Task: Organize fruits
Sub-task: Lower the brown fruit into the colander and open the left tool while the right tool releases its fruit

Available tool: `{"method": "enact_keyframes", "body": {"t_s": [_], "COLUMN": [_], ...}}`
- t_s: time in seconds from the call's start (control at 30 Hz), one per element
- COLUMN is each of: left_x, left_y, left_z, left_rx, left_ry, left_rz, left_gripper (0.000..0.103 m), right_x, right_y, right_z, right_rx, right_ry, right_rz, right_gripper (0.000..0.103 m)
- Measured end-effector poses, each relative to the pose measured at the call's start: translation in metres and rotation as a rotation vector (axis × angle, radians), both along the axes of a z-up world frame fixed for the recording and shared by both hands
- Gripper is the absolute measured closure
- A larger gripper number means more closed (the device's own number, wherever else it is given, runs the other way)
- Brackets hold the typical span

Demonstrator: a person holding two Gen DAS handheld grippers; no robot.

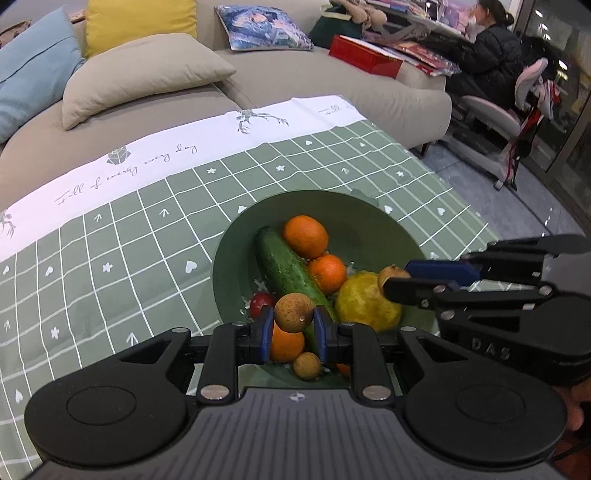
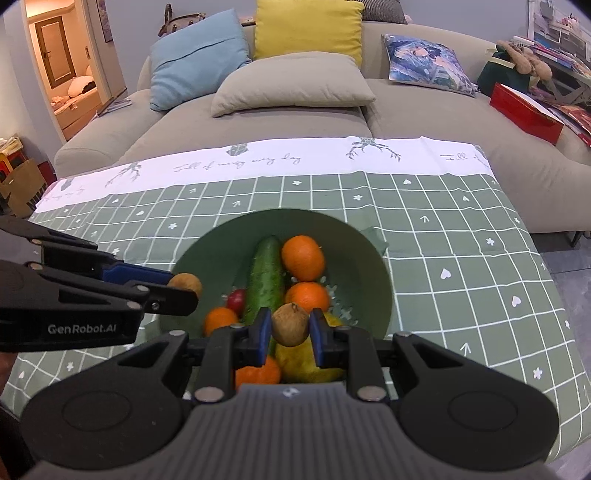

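Fruits lie heaped in a green bowl [image 2: 369, 266] that stands on a green checked tablecloth [image 2: 461, 258], and the bowl serves as the landmark for all else; inside it a cucumber [image 2: 266, 280] runs lengthwise from the far wall toward the near rim; just right of the cucumber sit two oranges, the far orange [image 2: 303, 257] touching the nearer orange [image 2: 307, 297]; left of the cucumber a small red fruit [image 2: 236, 299] rests beside another orange [image 2: 220, 319]; at the near side of the bowl lies a large yellow-green fruit [image 1: 365, 304], and in the left wrist view a small brown longan [image 1: 306, 365] lies loose by the near rim; above the bowl's near-left part the left gripper [image 1: 294, 325] is clamped on a brown longan [image 1: 293, 312], its blue pads pressing both sides of it; above the bowl's near-right part the right gripper [image 2: 287, 330] is likewise clamped on a second brown longan [image 2: 290, 324], which has a small stem stub on top; each gripper shows from the side in the other's view, its fruit poking out at the fingertips; beyond the bowl the cloth ends in a white border [image 2: 258, 162] printed with script and plant drawings; further beyond stands a beige sofa [image 2: 258, 122] bearing a beige cushion [image 2: 291, 86], a light blue cushion [image 2: 195, 59], a yellow cushion [image 2: 308, 27] and a blue patterned cushion [image 2: 428, 64]; far right of the bowl a red box [image 2: 524, 112] lies on the sofa's end, and in the left wrist view a person in dark clothing [image 1: 491, 48] sits at a cluttered desk.
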State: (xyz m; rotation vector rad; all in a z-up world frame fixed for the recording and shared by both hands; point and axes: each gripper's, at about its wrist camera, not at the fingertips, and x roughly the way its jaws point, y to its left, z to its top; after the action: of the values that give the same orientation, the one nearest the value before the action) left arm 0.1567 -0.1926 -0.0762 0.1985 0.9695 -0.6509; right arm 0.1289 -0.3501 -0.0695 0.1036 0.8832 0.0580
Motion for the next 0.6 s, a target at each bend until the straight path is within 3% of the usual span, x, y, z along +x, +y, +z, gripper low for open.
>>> {"method": "enact_keyframes", "body": {"t_s": [0.3,0.43,0.6], "left_x": [0.029,0.038,0.043], "left_y": [-0.009,-0.015,-0.019], "left_z": [-0.021,-0.030,-0.037], "left_rx": [0.051,0.120,0.145], "left_ry": [0.056,0.049,0.055], "left_rz": [-0.005,-0.019,-0.038], "left_gripper": [0.078,0.078,0.078], "right_x": [0.037,0.051,0.060], "right_y": [-0.017,-0.020,-0.019], "right_z": [-0.017,-0.025,-0.034], "right_rx": [-0.036,-0.058,-0.091], "right_ry": [0.050,0.084,0.114], "right_rz": [0.009,0.030,0.048], "right_gripper": [0.085,0.085,0.086]}}
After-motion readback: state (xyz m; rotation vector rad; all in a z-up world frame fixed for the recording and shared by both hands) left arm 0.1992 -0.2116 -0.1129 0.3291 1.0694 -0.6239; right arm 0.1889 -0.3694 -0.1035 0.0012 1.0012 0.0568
